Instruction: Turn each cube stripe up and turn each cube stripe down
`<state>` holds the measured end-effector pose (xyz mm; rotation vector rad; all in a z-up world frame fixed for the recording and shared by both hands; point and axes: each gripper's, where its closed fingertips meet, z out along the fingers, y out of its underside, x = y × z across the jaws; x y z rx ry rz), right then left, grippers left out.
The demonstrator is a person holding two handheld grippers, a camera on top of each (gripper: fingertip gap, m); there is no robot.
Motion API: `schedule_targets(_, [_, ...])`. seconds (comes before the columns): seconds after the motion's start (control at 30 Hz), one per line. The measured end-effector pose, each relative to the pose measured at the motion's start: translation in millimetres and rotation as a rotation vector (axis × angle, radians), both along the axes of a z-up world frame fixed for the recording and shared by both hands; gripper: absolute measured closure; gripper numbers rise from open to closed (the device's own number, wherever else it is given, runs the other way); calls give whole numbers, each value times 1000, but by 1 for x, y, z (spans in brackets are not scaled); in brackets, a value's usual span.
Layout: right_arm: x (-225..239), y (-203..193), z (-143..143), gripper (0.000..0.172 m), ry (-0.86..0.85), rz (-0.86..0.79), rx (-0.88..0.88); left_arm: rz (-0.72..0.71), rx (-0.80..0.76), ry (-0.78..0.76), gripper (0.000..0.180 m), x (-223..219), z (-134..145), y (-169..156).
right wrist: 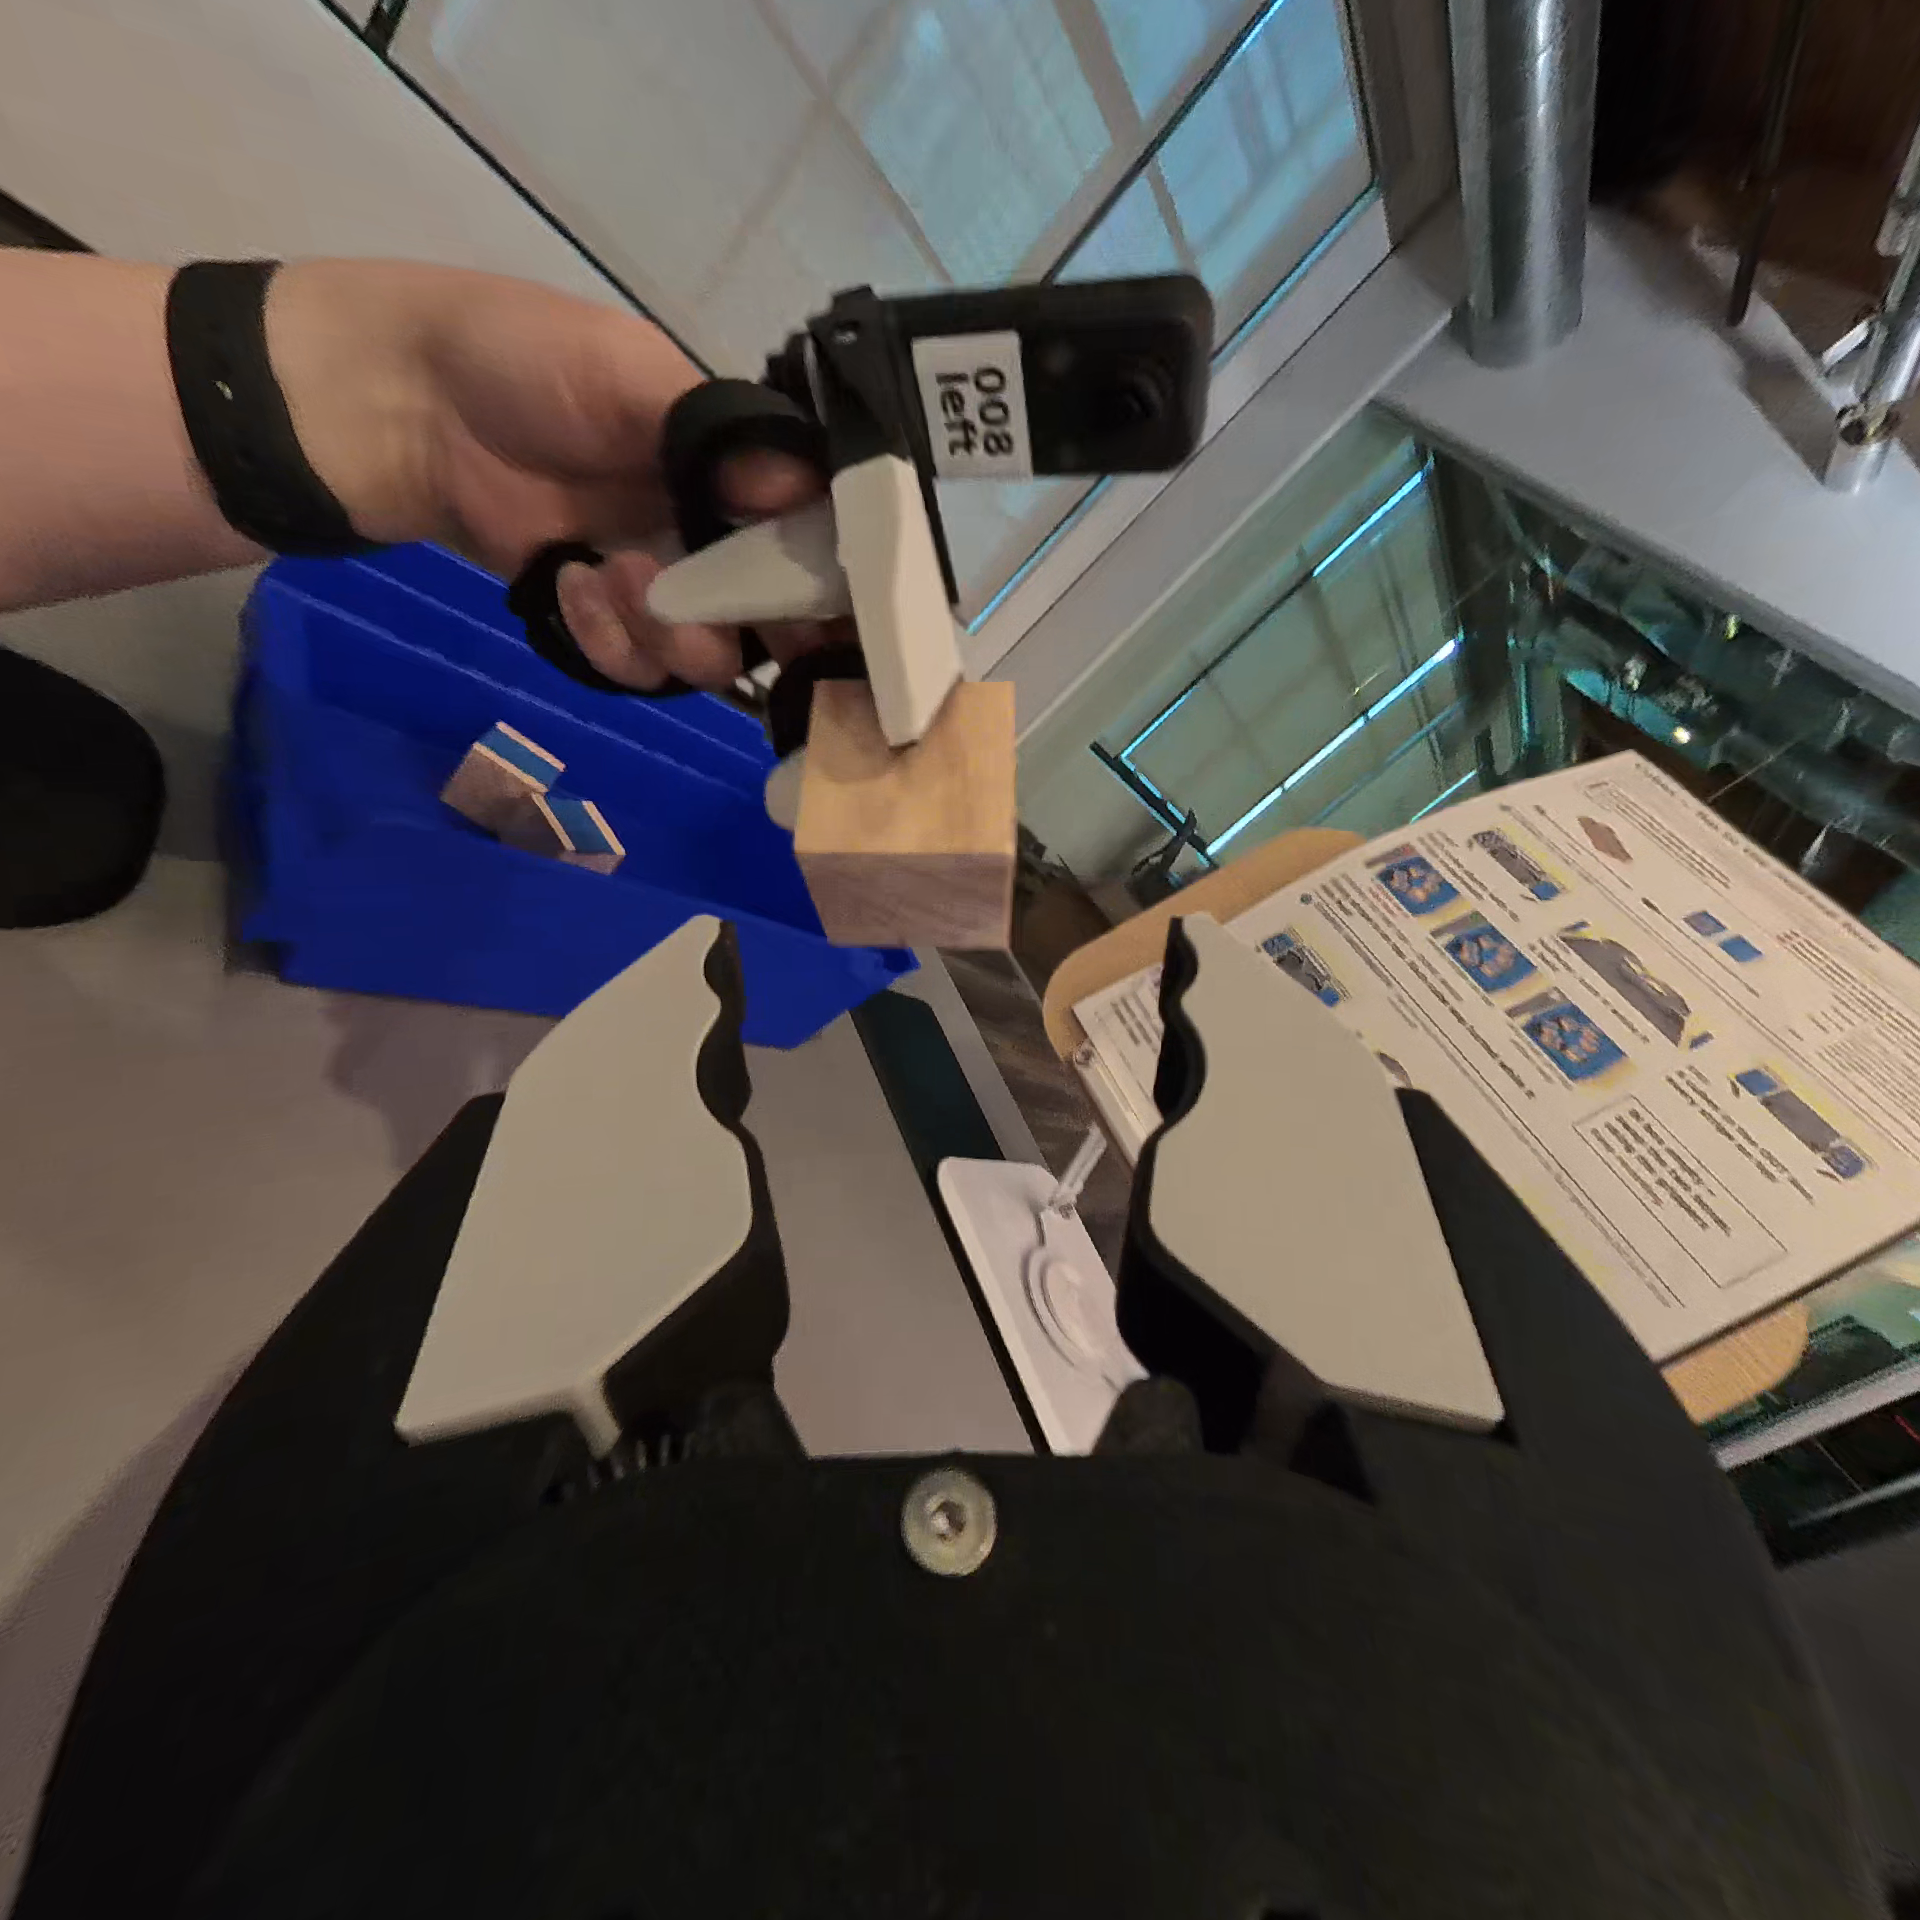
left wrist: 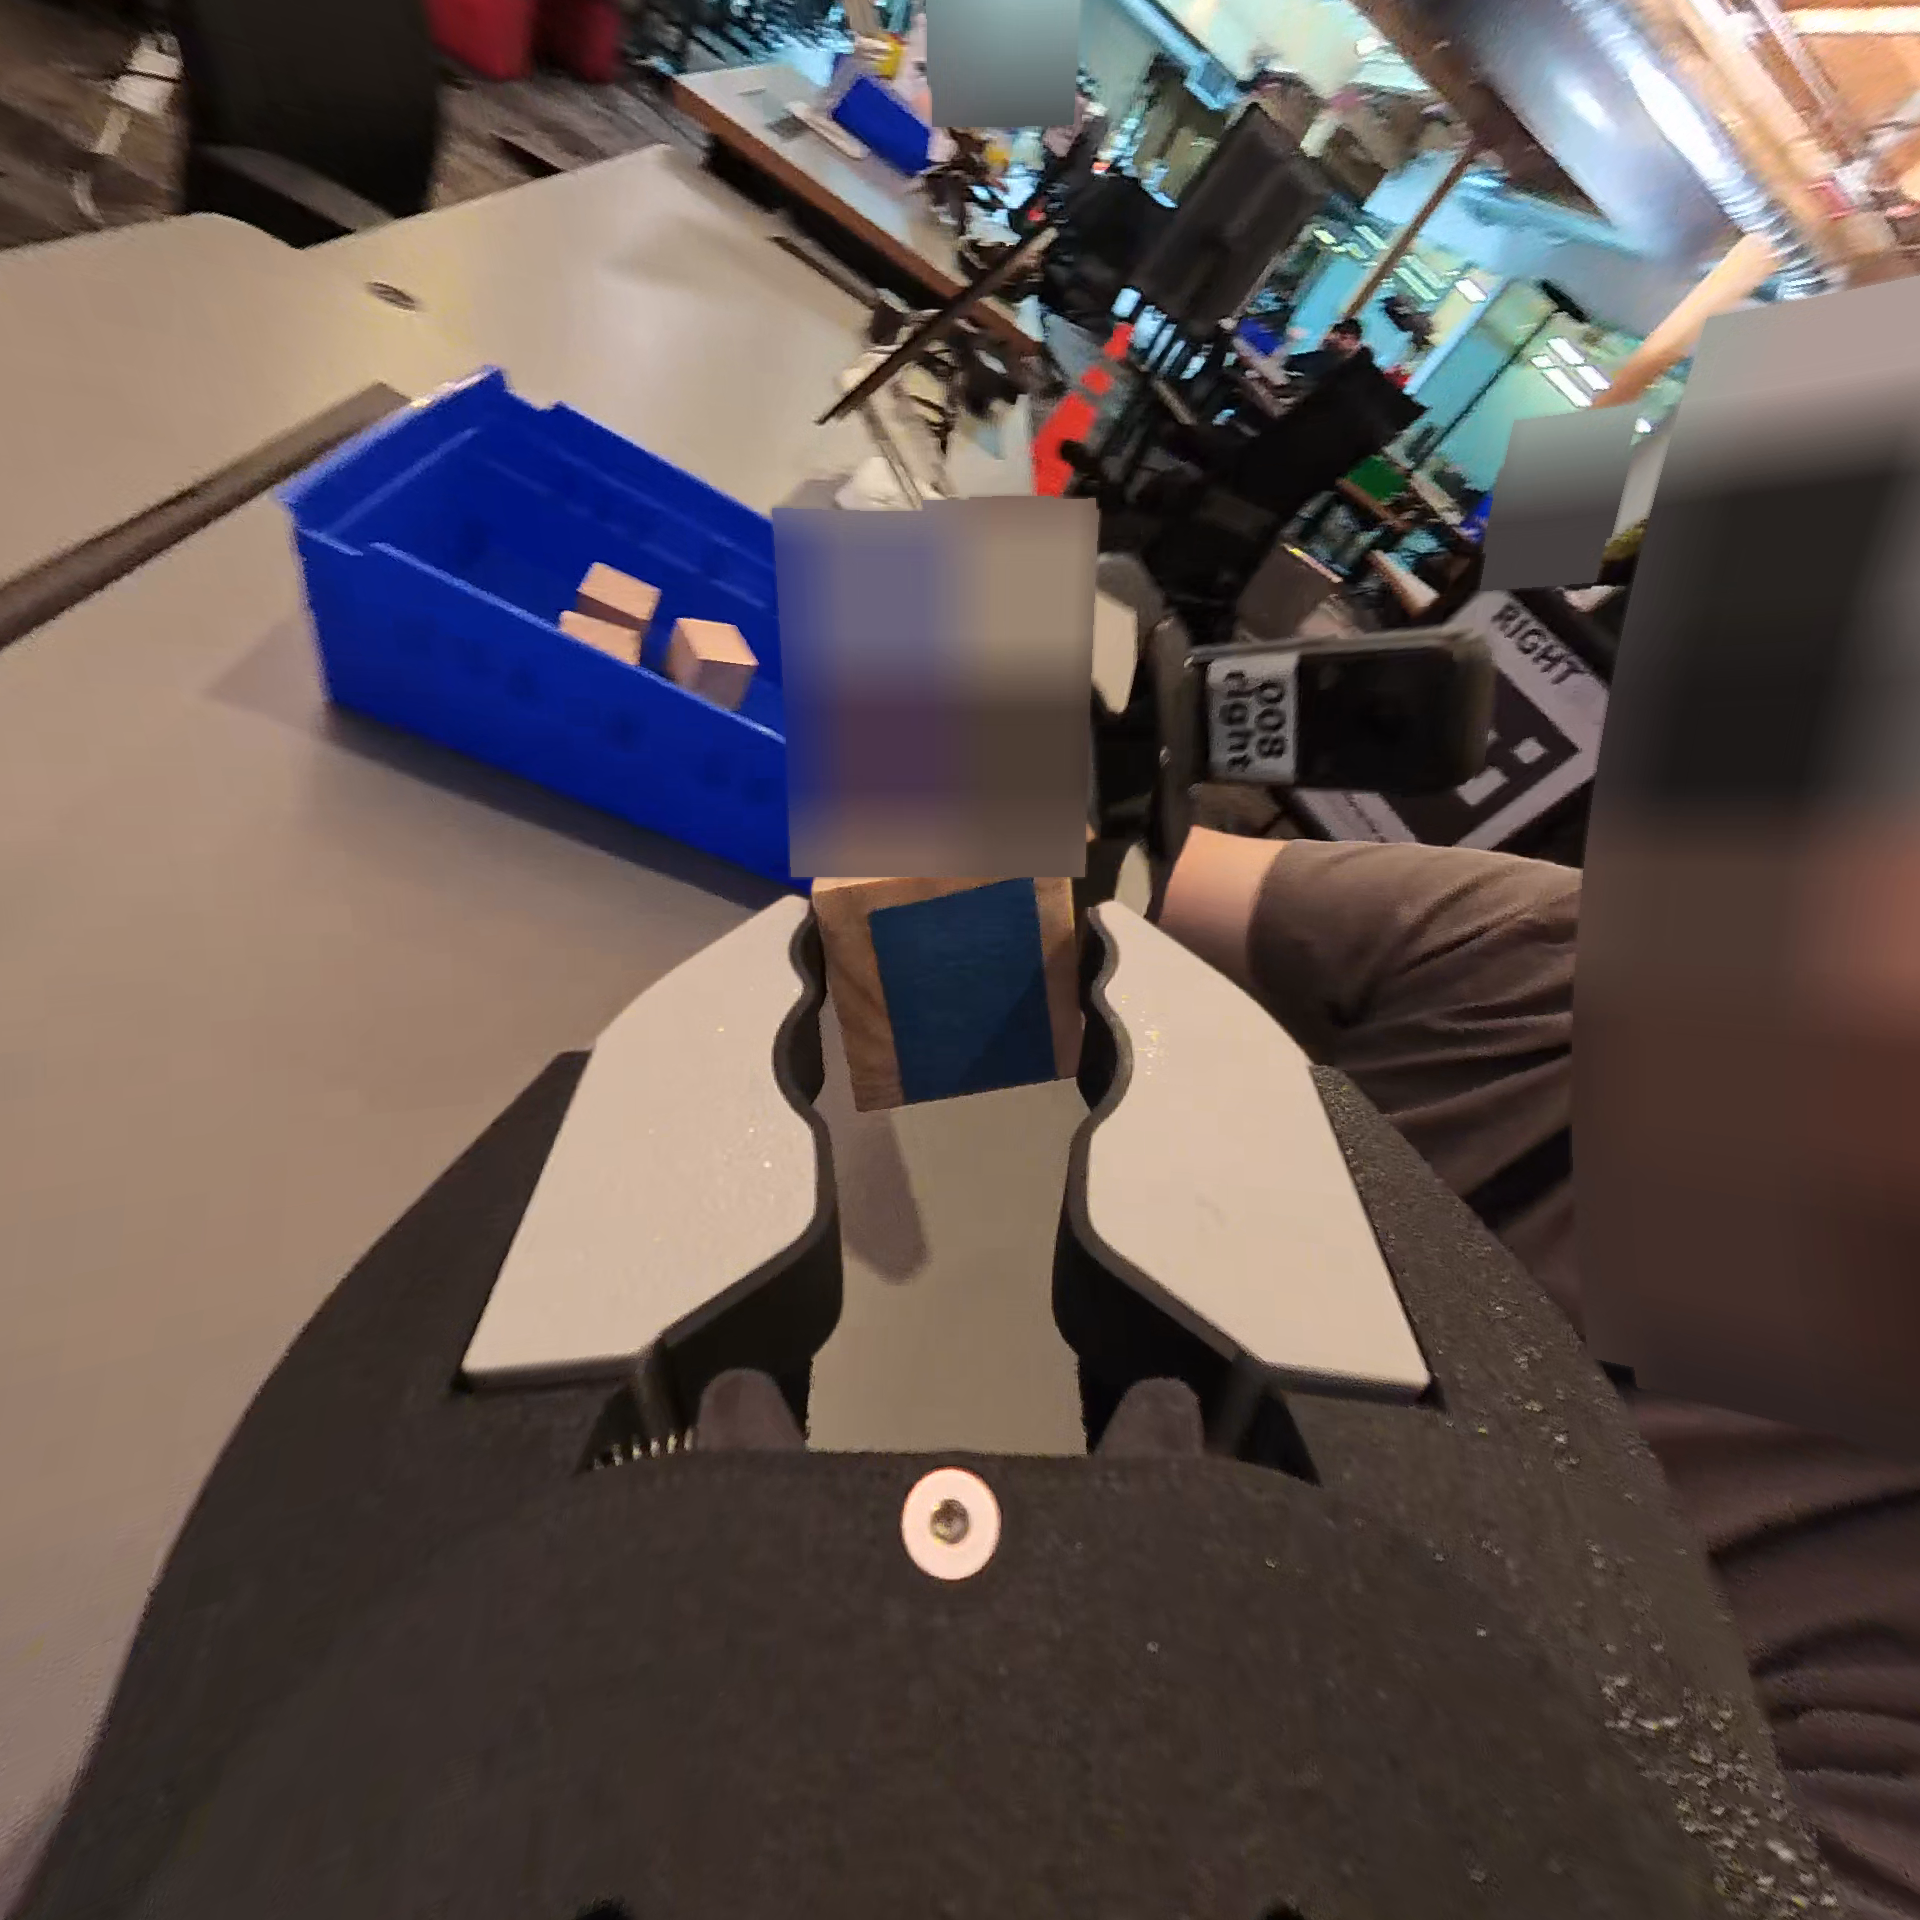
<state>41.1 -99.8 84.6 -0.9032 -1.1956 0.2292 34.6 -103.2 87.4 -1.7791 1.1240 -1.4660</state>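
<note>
Left tool (left wrist: 951, 997) pinches wooden cube (left wrist: 951, 992) above counter (left wrist: 260, 1039), blue stripe facing its camera. Right tool (right wrist: 940, 997) spread, empty, just short of cube. Advise square regrip before rotating. Blue bin (left wrist: 499, 582) beyond holds other cubes (left wrist: 665, 639).

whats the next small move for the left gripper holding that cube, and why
Probably carry the cube over the blue bin and lower it in. The left gripper grips it above the table, the right gripper is open and empty, and two cubes already sit in the bin.
</note>
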Motion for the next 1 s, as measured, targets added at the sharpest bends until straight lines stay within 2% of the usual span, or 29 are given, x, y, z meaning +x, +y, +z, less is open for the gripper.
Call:
schedule_targets(0.17, [-11,-5,-9,105,15,-14,35,-75,-19,-2,134,18,-5,-14])
schedule_targets(0.27, [-9,-6,-8,124,27,-25,63,-78,7,-1,134,22,-7,-13])
schedule_targets(0.37, [-7,-10,-4,125,36,1,62,-92,40,-14,133,23,-4,-17])
schedule_targets(0.47, [3,-4,5,126,-31,-28,43,21,180,45,129,14,-4,-1])
schedule_targets(0.53, [31,12,26,126,-85,-141,15,157,318,100,124,-1,-1,19])
schedule_targets(0.6, [81,35,32,126,-173,-270,-192,254,407,111,121,-17,8,31])
schedule_targets(0.7, [173,60,-12,126,-302,-449,-663,334,458,92,121,-36,20,37])
schedule_targets(0.8, [255,74,-86,126,-488,-658,-1028,365,464,75,124,-48,26,40])
schedule_targets(0.9, [293,68,-156,125,-724,-686,-1297,369,448,125,127,-59,21,41])
schedule_targets(1.0, [301,68,-197,125,-875,-678,-1408,418,471,264,128,-83,8,48])
